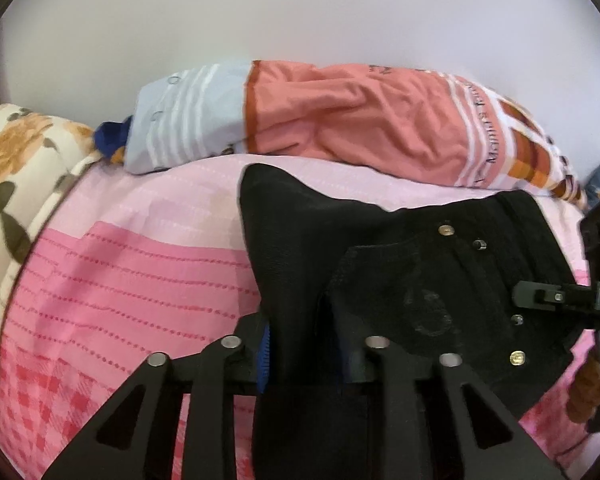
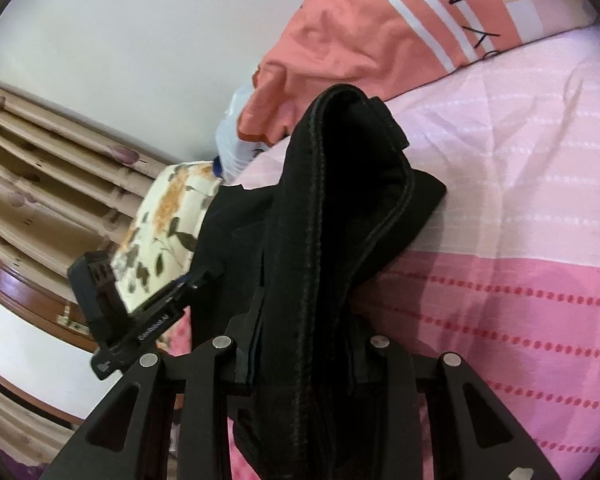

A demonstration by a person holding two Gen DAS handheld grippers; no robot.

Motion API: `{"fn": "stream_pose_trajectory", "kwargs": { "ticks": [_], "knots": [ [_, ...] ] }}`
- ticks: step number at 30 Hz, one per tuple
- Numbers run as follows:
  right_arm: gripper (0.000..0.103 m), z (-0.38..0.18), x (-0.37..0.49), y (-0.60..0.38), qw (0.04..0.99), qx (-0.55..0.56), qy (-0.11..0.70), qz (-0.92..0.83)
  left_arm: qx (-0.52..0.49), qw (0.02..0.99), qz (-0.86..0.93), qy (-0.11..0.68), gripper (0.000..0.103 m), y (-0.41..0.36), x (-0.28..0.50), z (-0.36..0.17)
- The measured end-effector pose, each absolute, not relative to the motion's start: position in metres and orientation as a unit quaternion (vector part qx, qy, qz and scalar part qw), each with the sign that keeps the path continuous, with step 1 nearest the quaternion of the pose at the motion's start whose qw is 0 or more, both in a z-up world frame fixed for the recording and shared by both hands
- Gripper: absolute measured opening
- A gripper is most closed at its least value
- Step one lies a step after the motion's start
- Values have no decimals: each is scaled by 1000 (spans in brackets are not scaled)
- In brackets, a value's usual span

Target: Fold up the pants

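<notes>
Black pants [image 1: 400,264] with metal studs and a pocket lie over the pink bedspread [image 1: 132,264]. My left gripper [image 1: 306,356] is shut on a fold of the pants' cloth. The right gripper shows at the right edge of the left wrist view [image 1: 556,298], at the waistband side. In the right wrist view my right gripper [image 2: 304,356] is shut on a bunched, hemmed edge of the pants [image 2: 340,208], held up off the bed. The left gripper [image 2: 140,320] shows there at the lower left, gripping the same cloth.
A salmon and pale-blue striped pillow [image 1: 340,120] lies along the back against the white wall [image 1: 300,12]. A floral cushion [image 1: 16,168] sits at the left. In the right wrist view, curtains [image 2: 40,168] and a wooden edge [image 2: 28,292] lie left of the bed.
</notes>
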State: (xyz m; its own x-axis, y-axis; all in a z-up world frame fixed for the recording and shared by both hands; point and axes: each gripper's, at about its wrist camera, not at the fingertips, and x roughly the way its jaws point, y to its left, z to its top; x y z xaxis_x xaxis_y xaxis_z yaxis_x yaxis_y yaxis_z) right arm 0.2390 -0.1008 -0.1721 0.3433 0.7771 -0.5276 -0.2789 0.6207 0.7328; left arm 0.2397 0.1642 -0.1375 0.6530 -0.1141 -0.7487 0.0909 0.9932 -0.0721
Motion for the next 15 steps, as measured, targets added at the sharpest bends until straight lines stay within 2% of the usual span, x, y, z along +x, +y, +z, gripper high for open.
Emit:
{"fn": "stream_pose_trajectory", "kwargs": {
  "ticks": [2,3,4,5,9,10,11,13,15],
  "knots": [
    [37,-171,237,-98,787,249,459,328,-2,913,-29,407,43,166,239,-140],
    [46,-171,236,-96,797,233,460,315,3,914,-17,405,47,166,238,-141],
    [52,-170,233,-96,810,216,459,295,8,915,-6,403,58,167,236,-142],
    [52,-168,230,-98,820,209,454,279,9,917,-1,399,69,169,235,-141],
    [54,-130,192,-109,886,201,360,214,14,930,31,366,81,169,218,-130],
    [62,-122,183,-106,894,189,347,210,11,933,34,358,86,168,214,-126],
    [67,-109,169,-97,906,167,330,205,8,935,33,353,88,168,210,-123],
    [85,-95,148,-81,919,136,305,207,0,939,35,342,88,166,203,-114],
    [93,-87,131,-71,931,109,288,197,-1,942,45,333,89,161,197,-106]
  ]
}}
